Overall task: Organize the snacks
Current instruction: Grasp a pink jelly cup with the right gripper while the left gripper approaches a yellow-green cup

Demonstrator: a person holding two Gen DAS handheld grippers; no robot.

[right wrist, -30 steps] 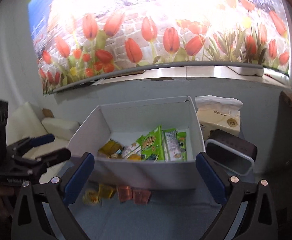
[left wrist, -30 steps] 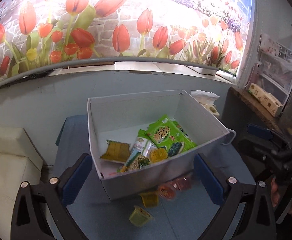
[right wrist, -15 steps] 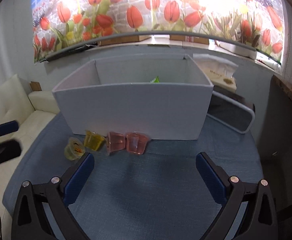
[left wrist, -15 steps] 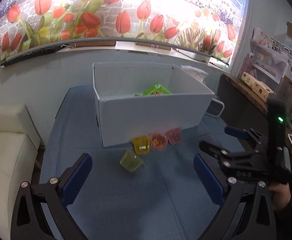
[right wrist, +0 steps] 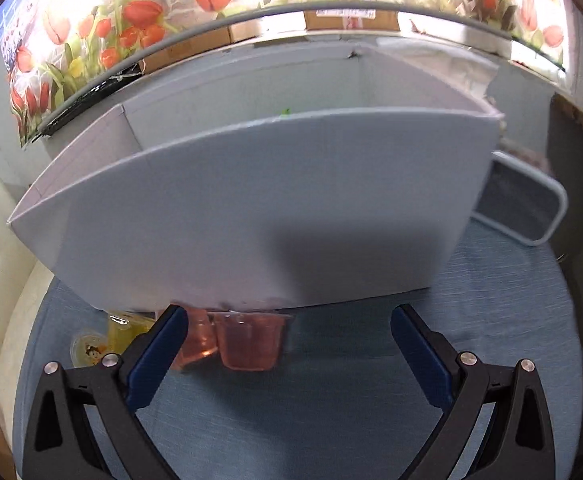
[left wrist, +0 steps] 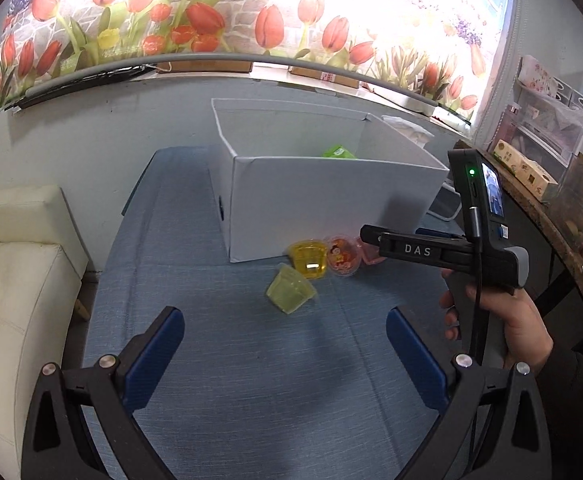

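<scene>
A white box stands on the blue table, a green packet just showing inside. Jelly cups lie at its front wall: a green one tipped over, a yellow one, a red-lidded one. My left gripper is open and empty, low over the table before the cups. My right gripper is open, low at the box's front wall, with a pink cup between its fingers and another pink cup beside the left finger. The right gripper also shows in the left wrist view.
A cream sofa stands left of the table. A white-rimmed tray lies right of the box, a tissue pack behind it. A wooden shelf with boxes is at the right. A tulip mural covers the wall.
Both grippers have come down from above the box to table height. The right one has moved close to the pink cups at the box's front wall.
</scene>
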